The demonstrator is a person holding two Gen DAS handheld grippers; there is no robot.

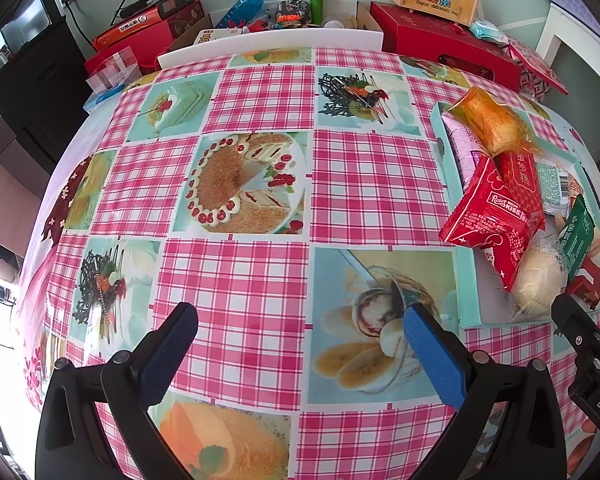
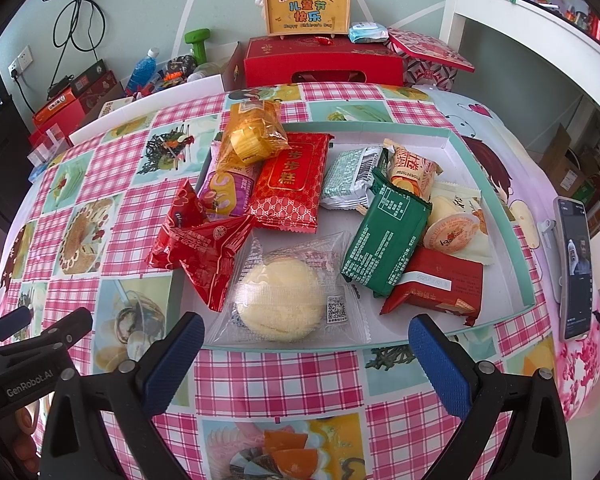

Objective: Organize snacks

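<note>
Checked tablecloth (image 1: 236, 280) under both spread grippers; snacks fill tray (image 2: 496, 322).

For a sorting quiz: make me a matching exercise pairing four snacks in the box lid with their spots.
Things:
1. clear-wrapped round cake
2. green packet
3. orange-wrapped cake
4. smartphone

Places:
A. far left corner of the tray, on top of the pile
B. on the tablecloth, right of the tray
C. near edge of the tray, in front of the right tool
D. middle of the tray, overlapping a red packet

Pairs: 1-C, 2-D, 3-A, 4-B
</note>
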